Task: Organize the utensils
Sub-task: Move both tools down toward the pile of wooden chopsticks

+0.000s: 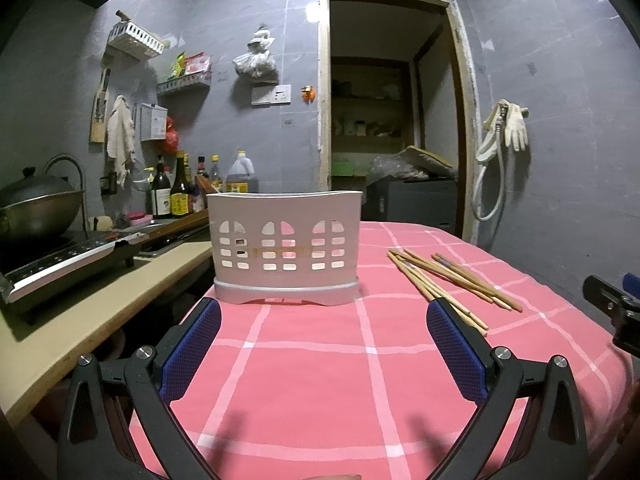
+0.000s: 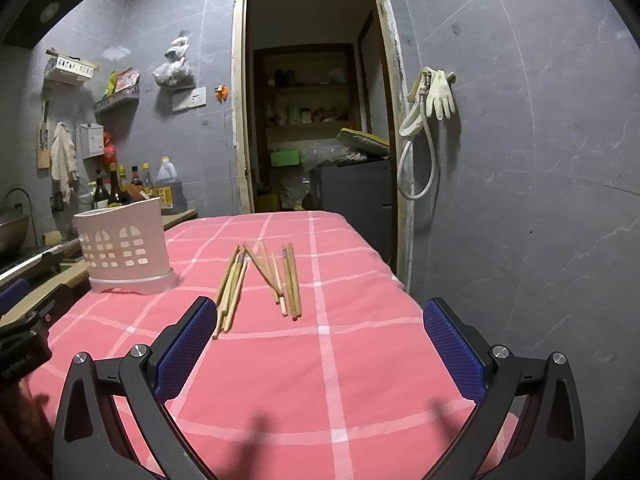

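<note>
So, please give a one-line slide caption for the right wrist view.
Open right gripper above pink checked tablecloth, facing loose wooden chopsticks beside a white utensil holder.

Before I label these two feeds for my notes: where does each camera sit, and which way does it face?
Left wrist: on the left gripper, low over the pink checked tablecloth, facing the white utensil holder; both open jaws show, the right gripper at the edge.
Right wrist: on the right gripper, facing the chopsticks and the doorway; open jaws show.
Shared: tablecloth, holder, chopsticks, doorway.
</note>
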Action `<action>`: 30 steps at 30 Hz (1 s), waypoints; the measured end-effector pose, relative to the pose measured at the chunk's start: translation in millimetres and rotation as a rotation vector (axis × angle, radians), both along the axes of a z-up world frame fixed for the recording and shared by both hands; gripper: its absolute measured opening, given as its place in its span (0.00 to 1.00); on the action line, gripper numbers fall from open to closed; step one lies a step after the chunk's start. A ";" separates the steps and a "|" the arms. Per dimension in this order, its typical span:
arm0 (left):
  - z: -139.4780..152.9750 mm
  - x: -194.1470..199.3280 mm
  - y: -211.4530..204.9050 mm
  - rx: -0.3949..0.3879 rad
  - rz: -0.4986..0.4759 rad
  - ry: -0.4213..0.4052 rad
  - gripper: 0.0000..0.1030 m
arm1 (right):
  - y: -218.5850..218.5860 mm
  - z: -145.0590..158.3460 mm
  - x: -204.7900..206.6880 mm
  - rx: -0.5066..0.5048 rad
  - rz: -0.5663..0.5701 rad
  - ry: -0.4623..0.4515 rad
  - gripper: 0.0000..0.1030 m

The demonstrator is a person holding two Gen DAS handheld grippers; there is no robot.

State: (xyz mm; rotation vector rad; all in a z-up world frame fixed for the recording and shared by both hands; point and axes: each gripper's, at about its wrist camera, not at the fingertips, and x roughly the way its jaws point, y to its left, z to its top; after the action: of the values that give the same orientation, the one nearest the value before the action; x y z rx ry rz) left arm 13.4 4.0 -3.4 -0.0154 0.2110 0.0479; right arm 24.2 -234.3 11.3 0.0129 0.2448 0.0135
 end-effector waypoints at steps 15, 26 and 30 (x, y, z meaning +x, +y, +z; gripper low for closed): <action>27.1 41.0 -0.9 0.013 0.005 0.057 0.98 | -16.2 30.9 37.0 -0.004 0.046 0.011 1.00; 29.4 104.9 -22.4 -0.027 -0.132 0.275 0.98 | -30.0 36.6 102.2 0.009 0.157 0.169 1.00; 26.0 128.2 -34.6 -0.026 -0.176 0.349 0.97 | -37.1 36.1 127.1 0.015 0.197 0.234 0.95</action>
State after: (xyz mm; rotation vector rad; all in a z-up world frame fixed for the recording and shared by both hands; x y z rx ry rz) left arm 141.6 -30.6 22.6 -0.0143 0.5605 -0.1287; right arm 151.2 -271.4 47.4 0.0053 0.4789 0.2105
